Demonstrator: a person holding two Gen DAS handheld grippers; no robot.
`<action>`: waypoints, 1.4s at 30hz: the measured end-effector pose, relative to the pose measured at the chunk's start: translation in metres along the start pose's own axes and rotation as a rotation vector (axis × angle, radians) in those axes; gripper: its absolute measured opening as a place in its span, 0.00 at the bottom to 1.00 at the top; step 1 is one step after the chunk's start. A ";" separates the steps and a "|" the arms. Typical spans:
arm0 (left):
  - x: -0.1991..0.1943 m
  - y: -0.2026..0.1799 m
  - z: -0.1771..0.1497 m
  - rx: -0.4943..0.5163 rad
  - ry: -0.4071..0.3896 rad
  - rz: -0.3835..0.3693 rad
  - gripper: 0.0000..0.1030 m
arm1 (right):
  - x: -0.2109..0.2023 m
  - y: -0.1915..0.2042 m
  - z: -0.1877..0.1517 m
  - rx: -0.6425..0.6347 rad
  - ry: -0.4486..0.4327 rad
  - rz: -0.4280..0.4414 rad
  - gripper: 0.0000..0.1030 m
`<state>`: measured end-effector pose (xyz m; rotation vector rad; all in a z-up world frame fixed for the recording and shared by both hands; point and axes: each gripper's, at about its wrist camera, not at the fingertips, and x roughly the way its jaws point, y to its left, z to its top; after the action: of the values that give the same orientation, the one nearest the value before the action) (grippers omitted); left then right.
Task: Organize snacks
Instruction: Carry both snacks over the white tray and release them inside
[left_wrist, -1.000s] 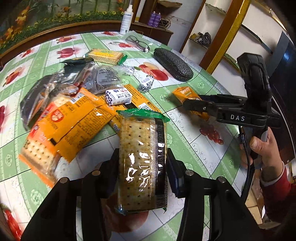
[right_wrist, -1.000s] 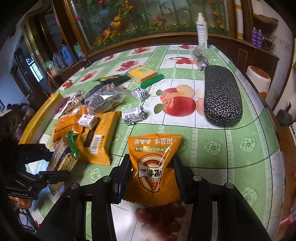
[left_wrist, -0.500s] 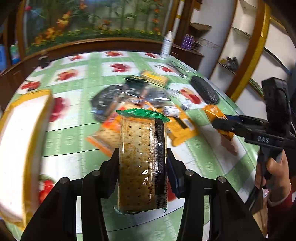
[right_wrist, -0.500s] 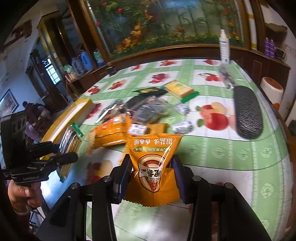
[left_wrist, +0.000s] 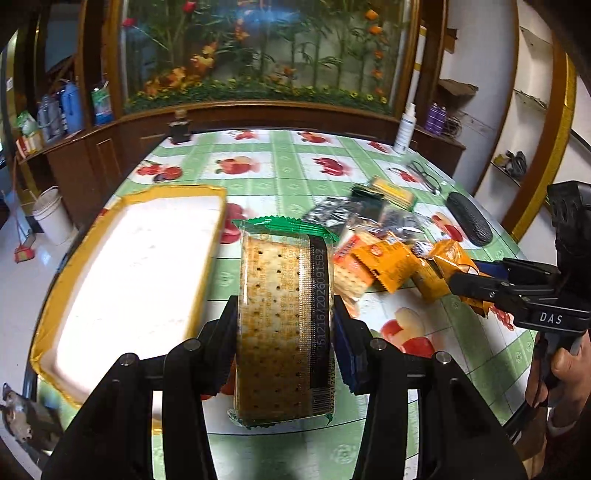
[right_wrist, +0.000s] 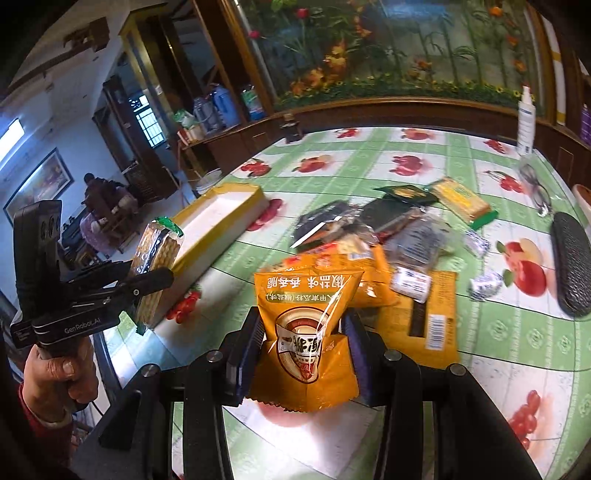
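The desk (left_wrist: 288, 173) fills both views, covered in a green checked cloth printed with fruit. On its left side lies a long shallow tray (left_wrist: 218, 221) with a yellow rim and white floor, nothing visible in it. Right of the tray, a loose pile of snack packets (right_wrist: 369, 240) spreads across the cloth: orange, dark and silvery wrappers, with a yellow-and-green biscuit pack (right_wrist: 461, 201) at the far edge. A black spectacle case (right_wrist: 570, 262) lies near the desk's right edge, with a pair of glasses (right_wrist: 535, 188) beyond it and a white spray bottle (right_wrist: 525, 122) at the back.

The left gripper (left_wrist: 284, 325) is raised above the desk just right of the tray, its jaws closed on a clear-wrapped cracker pack (left_wrist: 284, 314) with green ends, held upright. The right gripper (right_wrist: 304, 343) is above the desk in front of the pile, its jaws clamped on an orange seed packet (right_wrist: 306, 314) with its printed face towards the camera.
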<state>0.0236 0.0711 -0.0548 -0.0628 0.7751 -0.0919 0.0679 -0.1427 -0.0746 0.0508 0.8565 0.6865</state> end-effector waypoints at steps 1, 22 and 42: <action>-0.003 0.006 -0.001 -0.011 -0.007 0.009 0.43 | 0.003 0.005 0.002 -0.007 0.002 0.009 0.43; -0.009 0.127 -0.025 -0.239 -0.010 0.190 0.43 | 0.109 0.135 0.055 -0.142 0.062 0.226 0.43; 0.022 0.160 -0.037 -0.279 0.061 0.274 0.44 | 0.212 0.182 0.066 -0.198 0.151 0.173 0.44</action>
<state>0.0233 0.2271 -0.1110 -0.2181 0.8473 0.2756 0.1141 0.1376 -0.1188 -0.1075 0.9321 0.9439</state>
